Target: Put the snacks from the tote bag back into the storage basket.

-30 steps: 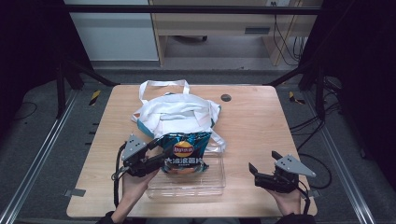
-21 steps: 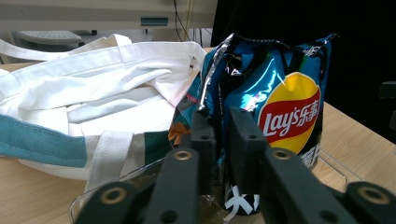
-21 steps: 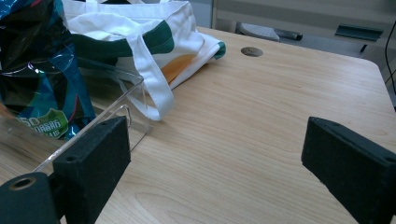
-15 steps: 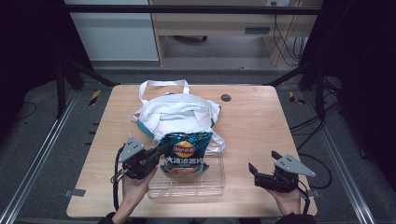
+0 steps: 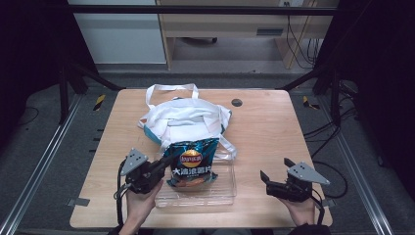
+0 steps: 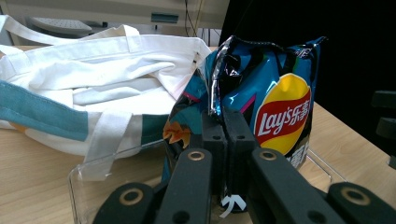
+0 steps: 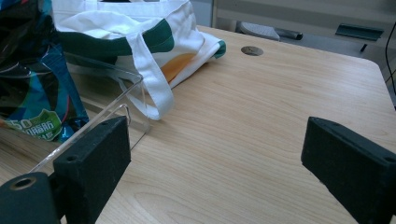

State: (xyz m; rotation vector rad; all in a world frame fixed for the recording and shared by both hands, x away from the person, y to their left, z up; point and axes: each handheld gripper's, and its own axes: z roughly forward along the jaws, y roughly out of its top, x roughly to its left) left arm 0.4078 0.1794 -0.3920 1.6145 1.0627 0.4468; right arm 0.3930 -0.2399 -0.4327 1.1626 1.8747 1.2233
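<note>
Left gripper (image 6: 219, 128): jaws drawn together on the side seam of a blue, glossy foil bag of Lay's crisps (image 6: 275, 102); in the left gripper view the crimped edge is seen pinched between the two black pads, with the bag standing nearly upright. In the high view the same left gripper (image 5: 164, 164) is seen at the bag's left edge, a hand (image 5: 139, 205) beneath it.

Right gripper (image 7: 215, 154): jaws spread wide, nothing between them, only bare tabletop ahead. It is held low near the table's front right corner (image 5: 274, 183), well apart from the bag.

Blue foil crisp bag (image 5: 192, 164): positioned over a clear, shallow, rectangular plastic tray (image 5: 220, 188); whether its bottom rests in the tray or hangs just above cannot be told. Behind the tray a white cloth tote bag with teal trim (image 5: 183, 120) is slumped on the light wooden table (image 5: 264, 127), one strap draped against the tray's far rim.

Handling, as judged: the bag is likely light, air-filled and slick, with brittle contents. A grip across the puffed body would probably slide or crush the crisps. The flat seam is judged the soundest place to hold, being stiff and thin enough for a firm pinch. Swinging is to be expected when it is held by one edge.
</note>
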